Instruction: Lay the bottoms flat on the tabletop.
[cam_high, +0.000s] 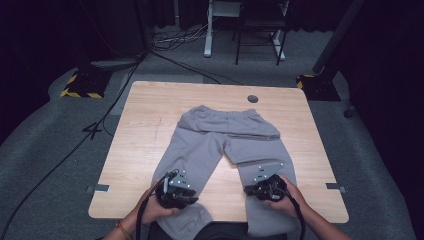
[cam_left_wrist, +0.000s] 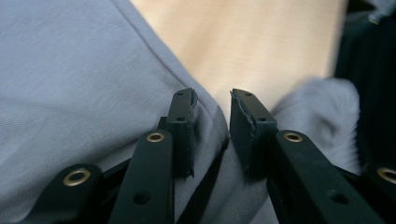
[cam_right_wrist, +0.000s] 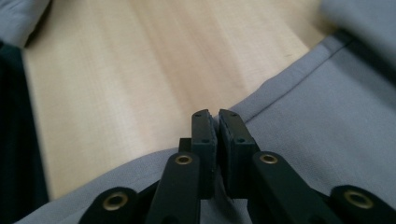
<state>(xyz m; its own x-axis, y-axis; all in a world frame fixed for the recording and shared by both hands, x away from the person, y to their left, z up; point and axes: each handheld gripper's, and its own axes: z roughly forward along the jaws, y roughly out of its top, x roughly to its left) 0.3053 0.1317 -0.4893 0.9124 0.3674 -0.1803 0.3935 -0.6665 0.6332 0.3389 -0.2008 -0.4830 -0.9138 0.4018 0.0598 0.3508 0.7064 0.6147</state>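
1. The left gripper (cam_high: 186, 196) sits low over the left leg of the grey trousers (cam_high: 227, 145), near the table's front edge. In the left gripper view its jaws stand narrowly apart, with a ridge of grey cloth (cam_left_wrist: 211, 122) bunched between them; the pads do not press on it.
2. The right gripper (cam_high: 251, 189) rests at the inner edge of the trousers' right leg. In the right gripper view its 2 jaws are pressed together over the hem of the cloth (cam_right_wrist: 299, 107), pinching the fabric edge.
3. The person's left hand (cam_high: 152, 207) and right hand (cam_high: 286, 196) hold the grippers from the bottom of the high view, a black cable trailing from each.
4. The trousers lie flat on the wooden table (cam_high: 145, 135), waistband toward the far side, the 2 legs spread toward the person, and both leg ends hang over the front edge.
5. Bare wood shows between the legs.
6. A small dark round hole (cam_high: 252, 98) lies in the tabletop beyond the waistband.
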